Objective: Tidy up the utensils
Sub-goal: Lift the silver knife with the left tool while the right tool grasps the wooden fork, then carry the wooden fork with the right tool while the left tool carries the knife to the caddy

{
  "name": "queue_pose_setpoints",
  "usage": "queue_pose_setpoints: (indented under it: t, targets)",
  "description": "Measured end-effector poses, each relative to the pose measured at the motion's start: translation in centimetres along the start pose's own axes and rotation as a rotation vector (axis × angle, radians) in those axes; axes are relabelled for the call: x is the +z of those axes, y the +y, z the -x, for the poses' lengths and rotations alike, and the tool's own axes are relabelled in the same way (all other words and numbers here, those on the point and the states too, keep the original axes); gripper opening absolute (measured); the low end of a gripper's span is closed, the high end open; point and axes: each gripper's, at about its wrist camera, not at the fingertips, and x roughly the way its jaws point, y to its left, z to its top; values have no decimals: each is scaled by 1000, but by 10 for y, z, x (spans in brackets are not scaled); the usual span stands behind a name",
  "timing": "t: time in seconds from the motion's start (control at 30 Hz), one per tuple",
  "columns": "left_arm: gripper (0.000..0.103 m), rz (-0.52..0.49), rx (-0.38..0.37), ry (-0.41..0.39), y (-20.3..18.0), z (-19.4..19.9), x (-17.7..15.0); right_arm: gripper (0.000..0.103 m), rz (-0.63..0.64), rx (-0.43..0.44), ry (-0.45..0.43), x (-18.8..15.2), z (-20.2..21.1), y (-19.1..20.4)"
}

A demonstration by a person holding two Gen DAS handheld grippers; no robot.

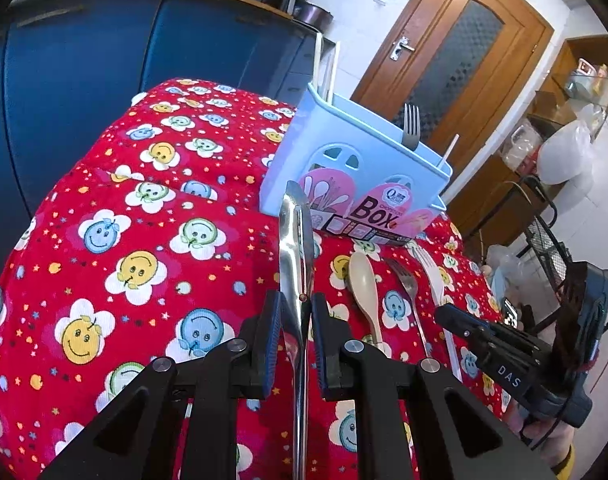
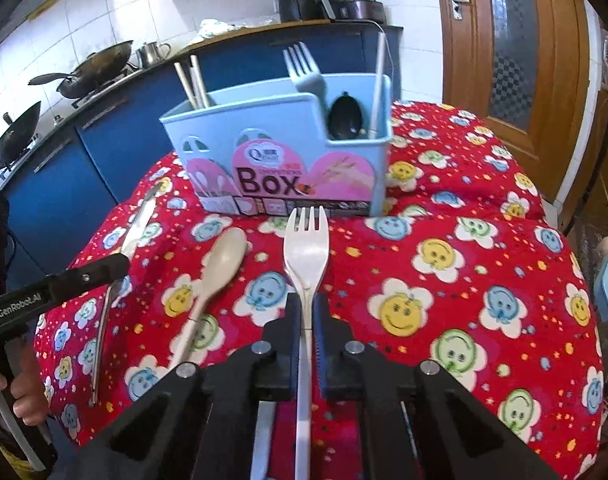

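A: What does each hand have?

B: The right tongs [image 2: 307,320] are pinched on the neck of a white plastic fork [image 2: 307,248], tines pointing at the blue utensil box [image 2: 264,136] just ahead. The left tongs [image 1: 296,312] bracket a steel utensil [image 1: 296,240], narrow and close against it; I judge that a grip, though contact on both pads isn't certain.

A: How should the fork go in?

B: I'd say lift it clear of the red smiley cloth [image 2: 463,280], tip it upright, and lower it handle first, so the tines stand up like the blue fork [image 2: 304,68] already there. Keep the two arms apart; they crowd the same side.

A: What's in the box?

B: Pale chopsticks [image 2: 194,84] in the left section; the blue fork, a dark spoon [image 2: 345,116] and a thin white stick [image 2: 377,84] in the right one.

A: And outside it?

B: A beige spoon [image 2: 220,268] lies on the cloth beside the white fork, and the left view shows a metal fork [image 1: 403,280] there too.
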Motion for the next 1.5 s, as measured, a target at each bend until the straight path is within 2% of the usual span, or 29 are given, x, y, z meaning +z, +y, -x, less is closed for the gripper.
queue_pose_setpoints:
  t: [0.23, 0.57, 0.67, 0.8, 0.9, 1.07, 1.2, 1.5]
  targets:
    - [15, -34, 37, 112, -3, -17, -3, 9, 3, -34, 96, -4, -10, -14]
    - [16, -135, 79, 284, -11, -34, 3, 10, 30, 39, 239, 16, -26, -24]
    - [15, -143, 75, 300, -12, -36, 5, 8, 36, 56, 270, 21, -31, -26]
    - [14, -102, 28, 268, -7, -31, 3, 9, 18, 75, 266, 21, -30, -28]
    - [14, -73, -18, 213, -5, -21, 2, 9, -32, 109, 216, 16, -24, -35]
    - [14, -78, -68, 95, -12, 1, 4, 9, -117, 166, 68, 11, 2, -48]
    - [14, -86, -92, -9, -20, 19, 10, 9, -134, 183, -57, 15, 23, -52]
    - [13, -91, -169, -218, -41, 44, 45, 8, -86, 136, -281, 33, 55, -40]
